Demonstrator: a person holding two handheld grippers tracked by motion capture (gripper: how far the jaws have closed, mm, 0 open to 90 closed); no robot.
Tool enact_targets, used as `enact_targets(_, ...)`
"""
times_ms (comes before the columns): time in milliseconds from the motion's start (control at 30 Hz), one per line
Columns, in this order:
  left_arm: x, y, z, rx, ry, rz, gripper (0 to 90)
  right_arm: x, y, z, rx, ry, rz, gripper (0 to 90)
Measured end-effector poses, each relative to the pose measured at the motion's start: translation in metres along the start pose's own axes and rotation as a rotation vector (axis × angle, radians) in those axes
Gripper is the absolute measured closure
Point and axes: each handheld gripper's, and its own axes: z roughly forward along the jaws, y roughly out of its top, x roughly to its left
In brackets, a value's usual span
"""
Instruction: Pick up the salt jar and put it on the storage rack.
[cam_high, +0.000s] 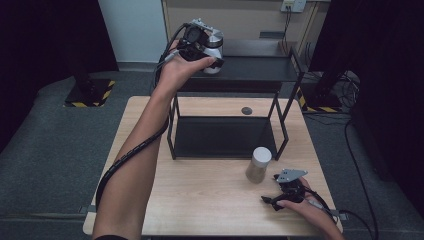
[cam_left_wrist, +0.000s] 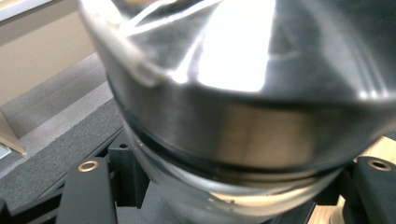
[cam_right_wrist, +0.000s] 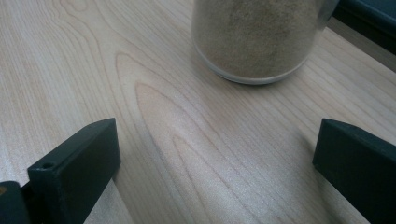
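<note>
The left hand-held gripper (cam_high: 212, 55) is clamped on a metal-lidded jar (cam_high: 214, 50), holding it just over the top shelf (cam_high: 250, 67) of the black rack; in the left gripper view the jar's shiny lid (cam_left_wrist: 243, 70) sits tight between the jaws. The grip looks high, near the lid, so the jar could tip or slip on release and topple from the shelf. The right hand-held gripper (cam_high: 280, 196) rests on the desk (cam_high: 200, 200), jaws apart, with a second jar (cam_high: 259, 164) just ahead of it; a careless push forward could knock it over.
</note>
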Motion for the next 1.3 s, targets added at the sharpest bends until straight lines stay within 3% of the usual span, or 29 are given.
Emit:
enact_targets(167,0.001,0.000,0.005,-0.007,0.009,-0.008,29.6,0.000,0.000,0.000,0.000,0.000,0.000,1.5)
enact_targets(333,0.002,0.001,0.010,-0.005,0.014,0.012,29.6,0.000,0.000,0.000,0.000,0.001,-0.001,1.5)
enact_targets(433,0.002,-0.001,0.012,-0.004,0.017,0.000,29.6,0.000,0.000,0.000,0.000,0.001,-0.001,1.5)
enact_targets(467,0.001,0.000,0.011,0.007,0.018,-0.025,29.6,0.000,0.000,0.000,0.000,0.001,-0.001,1.5)
enact_targets(900,0.005,-0.001,0.020,0.021,0.024,-0.038,29.6,0.000,0.000,0.000,0.000,0.001,-0.001,1.5)
enact_targets(1300,0.014,-0.009,0.023,-0.006,-0.002,-0.089,29.5,0.000,0.000,0.000,0.000,0.001,-0.002,1.5)
